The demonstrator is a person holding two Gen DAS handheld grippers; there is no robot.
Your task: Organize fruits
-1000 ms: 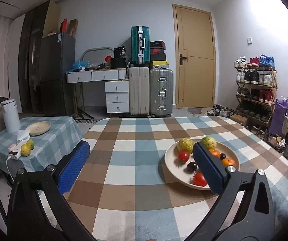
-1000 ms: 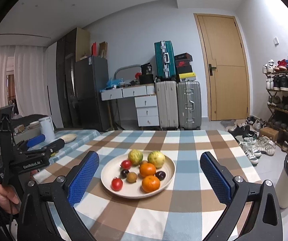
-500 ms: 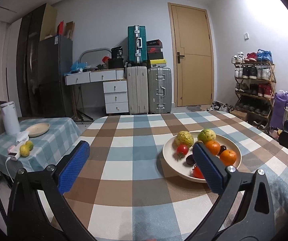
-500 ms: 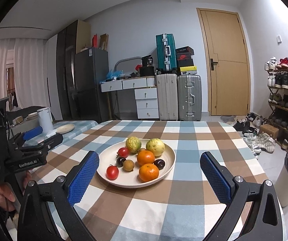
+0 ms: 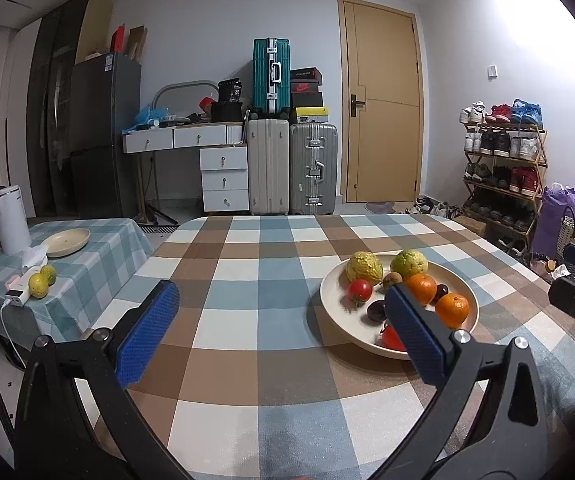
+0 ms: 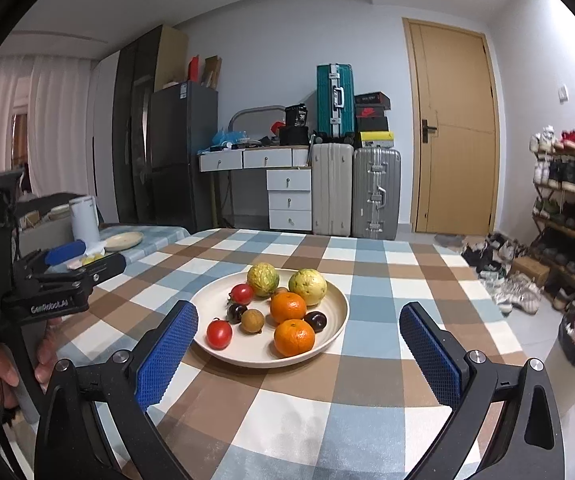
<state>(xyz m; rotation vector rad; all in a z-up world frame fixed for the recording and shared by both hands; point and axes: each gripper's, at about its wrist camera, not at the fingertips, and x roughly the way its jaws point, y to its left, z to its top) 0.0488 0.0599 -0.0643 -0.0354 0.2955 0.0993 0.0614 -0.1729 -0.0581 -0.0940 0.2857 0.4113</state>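
Observation:
A cream plate (image 6: 333, 330) on the checked table holds several fruits: two oranges (image 6: 293, 337), two tomatoes (image 6: 219, 333), two green-yellow guavas (image 6: 307, 286), dark plums and a brown kiwi. My right gripper (image 6: 299, 354) is open and empty, just in front of the plate. My left gripper (image 5: 283, 334) is open and empty, left of the plate (image 5: 329, 300); its right finger hides part of the plate. The left gripper also shows in the right wrist view (image 6: 75, 264).
A side table (image 5: 99, 256) at the left carries an empty cream plate (image 5: 67, 242), two yellow-green fruits (image 5: 41, 280), a white kettle (image 5: 9, 220) and a charger. Suitcases, drawers, a door and a shoe rack (image 5: 503, 176) stand behind.
Both grippers have moved forward toward the plate, which now looks larger and closer. Both stay open and empty.

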